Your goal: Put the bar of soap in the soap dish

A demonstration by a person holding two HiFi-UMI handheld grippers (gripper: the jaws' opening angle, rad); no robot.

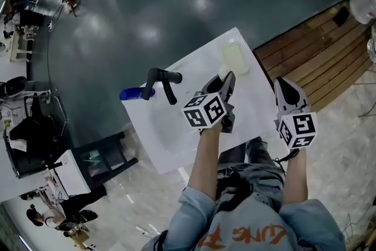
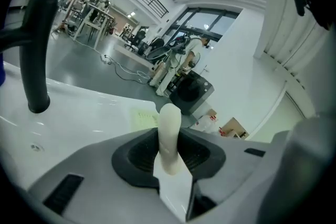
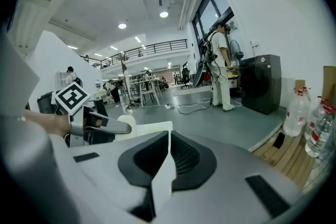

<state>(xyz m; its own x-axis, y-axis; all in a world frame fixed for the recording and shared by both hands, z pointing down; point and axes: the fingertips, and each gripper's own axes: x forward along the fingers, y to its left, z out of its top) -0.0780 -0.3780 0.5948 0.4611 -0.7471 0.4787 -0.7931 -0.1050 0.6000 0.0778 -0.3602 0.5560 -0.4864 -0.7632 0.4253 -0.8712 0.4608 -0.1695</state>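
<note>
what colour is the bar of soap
Cream white; the bar of soap shows best in the left gripper view.

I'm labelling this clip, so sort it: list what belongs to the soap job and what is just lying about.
Job in hand:
- bar of soap, clamped in the left gripper
- soap dish on the white top

Lying about:
- black faucet
- blue item beside it
- water bottles
- right gripper, shut, empty
</note>
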